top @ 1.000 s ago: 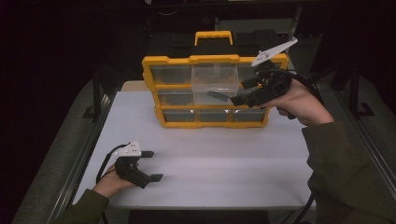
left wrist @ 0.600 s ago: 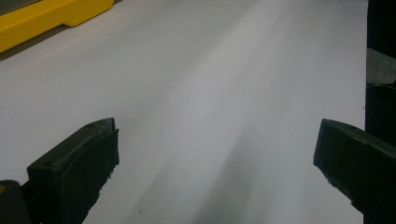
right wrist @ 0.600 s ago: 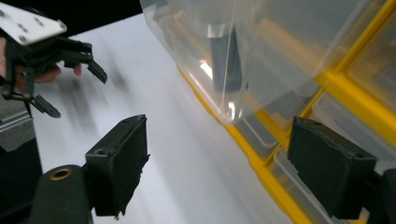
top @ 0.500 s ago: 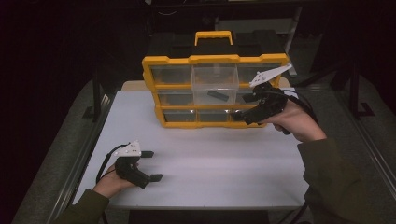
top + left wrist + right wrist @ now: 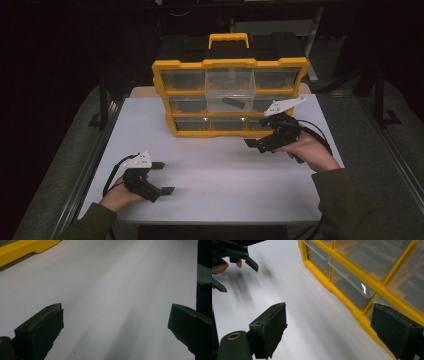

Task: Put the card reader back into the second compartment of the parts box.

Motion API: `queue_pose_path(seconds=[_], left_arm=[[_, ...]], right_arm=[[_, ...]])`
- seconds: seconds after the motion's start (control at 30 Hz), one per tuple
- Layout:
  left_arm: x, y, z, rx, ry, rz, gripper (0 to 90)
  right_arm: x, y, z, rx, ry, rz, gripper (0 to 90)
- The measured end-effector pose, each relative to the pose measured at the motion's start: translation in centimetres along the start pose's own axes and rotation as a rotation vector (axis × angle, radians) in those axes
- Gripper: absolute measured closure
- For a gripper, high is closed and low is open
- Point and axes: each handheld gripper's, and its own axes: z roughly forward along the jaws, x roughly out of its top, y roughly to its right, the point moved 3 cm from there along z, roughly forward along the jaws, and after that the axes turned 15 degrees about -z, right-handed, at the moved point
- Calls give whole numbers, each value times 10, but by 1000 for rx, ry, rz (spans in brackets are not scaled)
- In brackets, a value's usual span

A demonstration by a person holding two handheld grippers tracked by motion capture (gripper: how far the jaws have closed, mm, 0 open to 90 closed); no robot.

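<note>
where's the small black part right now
In the high view, the small black part lies inside the pulled-out clear middle drawer of the yellow organizer, behind the right gripper.

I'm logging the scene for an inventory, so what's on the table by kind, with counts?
Yellow drawer cabinet: 1
Clear drawers in it, the top middle one pulled out: 9
Small dark part in the pulled-out drawer: 1
Handheld grippers, left gripper and right gripper, both open and empty: 2
Total: 13

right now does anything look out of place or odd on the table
One thing stands out: in the yellow-framed organizer with clear plastic drawers, the middle drawer of the top row sticks out forward while the others sit flush. A small dark object lies inside it. Nothing looks spilled or damaged.
</note>
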Motion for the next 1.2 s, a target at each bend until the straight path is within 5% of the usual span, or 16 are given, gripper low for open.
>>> queue_pose_path(seconds=[0.57, 1.2], left_arm=[[0, 0, -1, 2, -3, 0, 0], [-1, 3, -2, 1, 0, 11, 0]], right_arm=[[-50, -24, 28, -35, 45, 20, 6], [-108, -45, 36, -50, 10, 82, 0]])
